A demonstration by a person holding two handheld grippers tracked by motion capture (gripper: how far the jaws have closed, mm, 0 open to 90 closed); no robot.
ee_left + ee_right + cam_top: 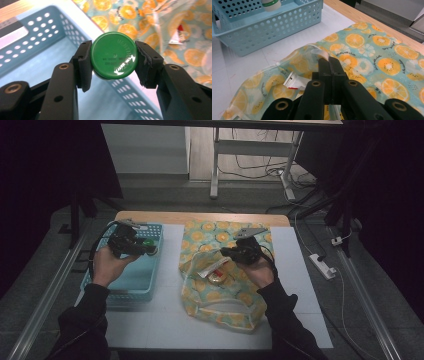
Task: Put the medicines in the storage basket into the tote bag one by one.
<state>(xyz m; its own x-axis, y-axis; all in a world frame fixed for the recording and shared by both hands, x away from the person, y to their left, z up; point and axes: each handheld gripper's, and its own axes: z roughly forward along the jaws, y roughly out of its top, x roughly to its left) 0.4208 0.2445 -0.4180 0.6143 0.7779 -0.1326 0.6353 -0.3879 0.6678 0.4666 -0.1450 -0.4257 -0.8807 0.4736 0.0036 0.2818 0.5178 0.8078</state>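
Green-capped bottle (113, 58) is clamped between the left gripper's (113, 62) jaws above the blue basket (32, 45); the citrus-print bag's (372, 50) edge is pinched by the right gripper's (329, 72) closed jaws.

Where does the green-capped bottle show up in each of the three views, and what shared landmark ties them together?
High view: the green-capped bottle sits left of centre, clamped in the left gripper over the blue basket.
Left gripper view: centre, its green cap facing the camera between the two jaws.
Right gripper view: top edge, left of centre, above the basket.
Shared landmark: the blue perforated basket, beside the orange-print bag.
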